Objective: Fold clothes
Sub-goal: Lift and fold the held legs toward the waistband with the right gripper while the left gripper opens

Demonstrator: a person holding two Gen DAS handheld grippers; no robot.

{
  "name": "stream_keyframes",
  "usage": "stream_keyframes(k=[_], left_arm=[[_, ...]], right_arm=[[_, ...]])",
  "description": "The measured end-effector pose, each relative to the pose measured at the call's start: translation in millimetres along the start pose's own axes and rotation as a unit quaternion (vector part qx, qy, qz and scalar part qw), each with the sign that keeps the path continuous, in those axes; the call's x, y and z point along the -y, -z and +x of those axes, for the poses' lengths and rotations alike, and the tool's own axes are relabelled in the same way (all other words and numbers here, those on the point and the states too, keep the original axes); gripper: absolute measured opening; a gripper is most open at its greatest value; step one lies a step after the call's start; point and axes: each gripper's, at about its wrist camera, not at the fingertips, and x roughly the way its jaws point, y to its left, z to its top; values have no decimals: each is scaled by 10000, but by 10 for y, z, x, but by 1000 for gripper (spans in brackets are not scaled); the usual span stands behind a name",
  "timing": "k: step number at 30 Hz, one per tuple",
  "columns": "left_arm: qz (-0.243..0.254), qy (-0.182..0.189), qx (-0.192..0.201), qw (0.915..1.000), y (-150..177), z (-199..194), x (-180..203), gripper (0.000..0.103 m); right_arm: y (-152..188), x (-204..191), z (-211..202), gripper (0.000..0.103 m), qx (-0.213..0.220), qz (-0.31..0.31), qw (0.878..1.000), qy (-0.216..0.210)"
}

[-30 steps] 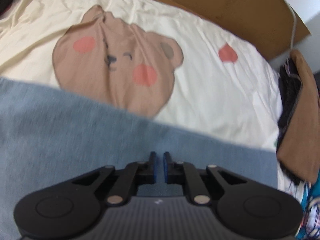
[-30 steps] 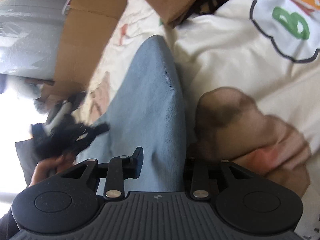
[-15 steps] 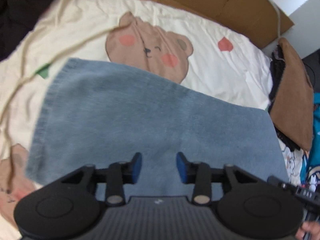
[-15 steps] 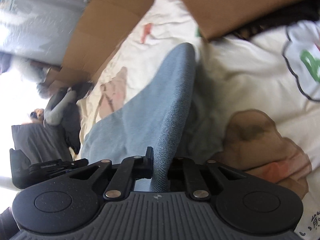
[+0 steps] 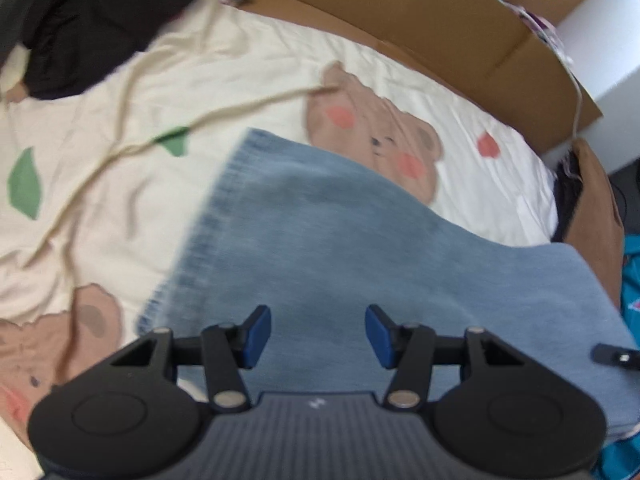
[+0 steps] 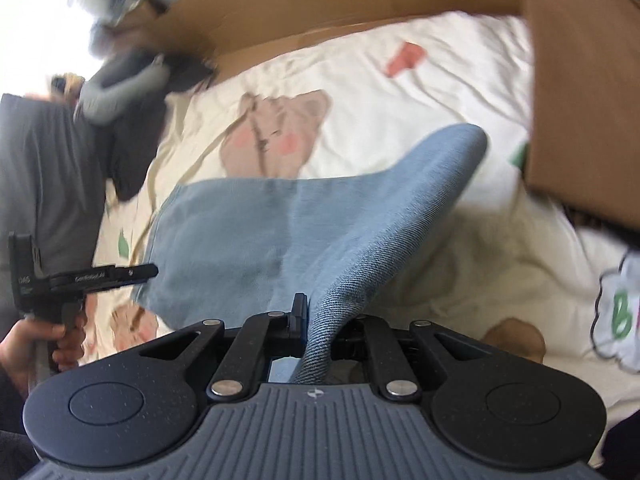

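While clamped on a raised fold of the jeans [image 6: 320, 240] at lower centre, right tool [image 6: 320, 316] lifting to fold; left tool [image 5: 318, 336] spread wide, empty, above denim on the bed [image 5: 240, 60].

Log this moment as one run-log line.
left gripper: open, above light blue denim garment | right gripper: shut on garment fold | bed: bear-print sheet

Woven matt denim garment [image 6: 256, 236] (twill ribs visible) on soft cotton sheet [image 5: 224, 80].

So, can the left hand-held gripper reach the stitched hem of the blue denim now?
Probably yes. The left hand-held gripper is open above the blue denim, and nothing lies over the hem.
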Motion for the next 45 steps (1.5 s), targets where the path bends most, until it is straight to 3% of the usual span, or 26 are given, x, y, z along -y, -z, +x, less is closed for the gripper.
stream_keyframes(k=[4,9,19,28,38,45], left_arm=[[-516,144,197,9984,66,-92,-273,55],[-669,85,507,9964,156,-181,-490,55],[-1215,248,805,9890,358,-221,-965,55],[-1647,483,884,9812,443,-315,-1286,55],[-2023,657,987,9721,567,-335,-1461,56],[-2365,660,1022,9640,656,-343,-1574,57]], right_arm=[[-203,-463,-28,7,-317,-548,9978,213],[-382,-923,-1,7,-638,-987,9921,437],[-623,-1702,234,7,-1096,-1298,9834,636],[-595,-2262,581,7,-1295,-1543,9752,918],[-424,-2802,1253,8,-1331,-1807,9670,1204],[-399,-2908,1741,8,-1291,-1634,9725,1042]])
